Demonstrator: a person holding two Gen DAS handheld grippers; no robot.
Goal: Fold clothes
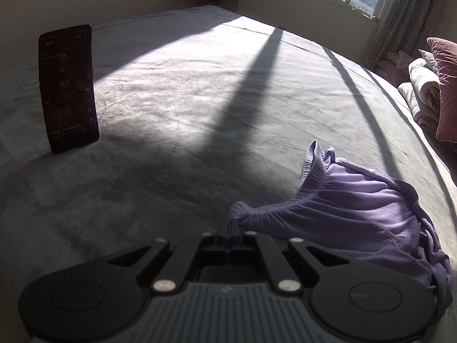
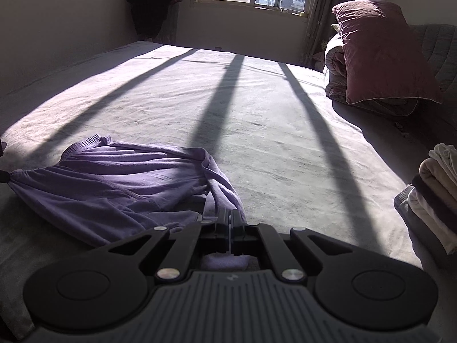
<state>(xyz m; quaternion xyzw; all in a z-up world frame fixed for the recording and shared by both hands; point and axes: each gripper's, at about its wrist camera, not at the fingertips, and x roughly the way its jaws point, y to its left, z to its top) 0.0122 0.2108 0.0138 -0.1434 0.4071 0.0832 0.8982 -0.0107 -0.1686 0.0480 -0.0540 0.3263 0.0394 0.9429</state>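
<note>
Both grippers are pinching the purple garment (image 2: 120,183) lying on the bed (image 2: 257,131): left gripper (image 1: 228,224) clamps its elastic edge, cloth trailing toward 3 o'clock; right gripper (image 2: 230,217) nips fabric, cloth spreading toward 10 o'clock.

Both handheld grippers sit low and roughly level over the bed, fingers pointing forward. The left gripper (image 1: 228,225) has its jaws pressed together on the gathered waistband corner of the purple garment (image 1: 357,214), the fabric stretching away to its right. The right gripper (image 2: 230,223) is likewise clamped tight, its fingers meeting on an edge of the same garment, a fold of purple cloth showing beneath the linkage, while the left gripper's tip is just visible at the far left edge of the right wrist view.
</note>
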